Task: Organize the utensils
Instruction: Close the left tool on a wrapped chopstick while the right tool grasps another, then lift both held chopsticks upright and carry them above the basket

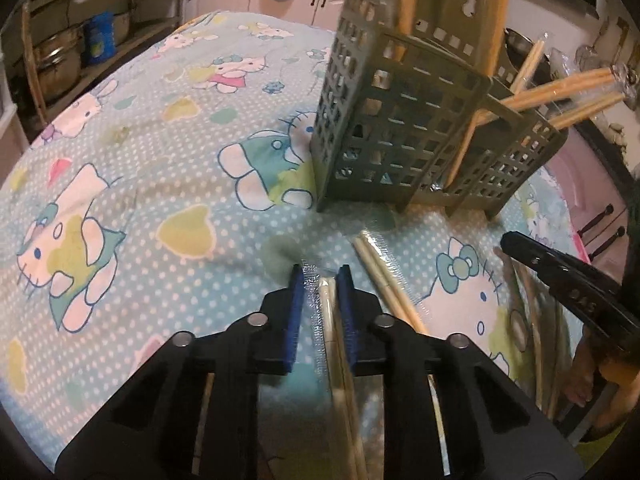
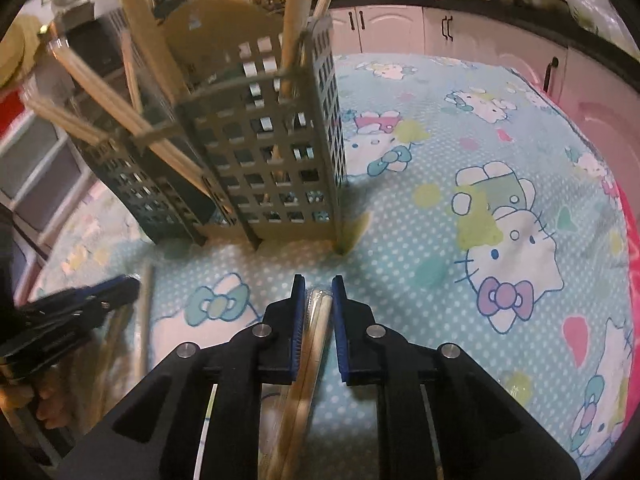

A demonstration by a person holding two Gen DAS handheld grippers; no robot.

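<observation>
Table covered by a blue cartoon-cat cloth (image 1: 168, 184). A grey-green lattice caddy (image 1: 400, 128) stood upright on it, two compartments side by side. Wooden utensils and wrapped chopstick pairs stuck out of both; those in the compartment on the right of the left wrist view leaned out steeply over its rim (image 1: 560, 92).

Left gripper (image 1: 320, 284): blue pads drawn narrow, closed on a wrapped chopstick pair (image 1: 329, 320) whose tip showed between the pads. The pair ran back under the gripper body. Just right of it a second wrapped pair (image 1: 380, 272) lay flat on the cloth, angled toward the caddy's foot, apart from the pads.

Right gripper (image 2: 316, 292): pads also narrow, closed on its own wrapped pair (image 2: 318, 320); the clear sleeve caught the light at the tip, which sat level with the pad ends. The caddy (image 2: 272, 152) stood just ahead of it.

Each gripper was visible at the edge of the other's view, low over the cloth near the caddy's front. More sticks lay under the right gripper near the table edge; how many could not be told. A hand was partly visible at the frame edge behind each gripper, blurred.

Kitchen cabinets (image 2: 400, 28) and a counter with bottles ran behind the table.
</observation>
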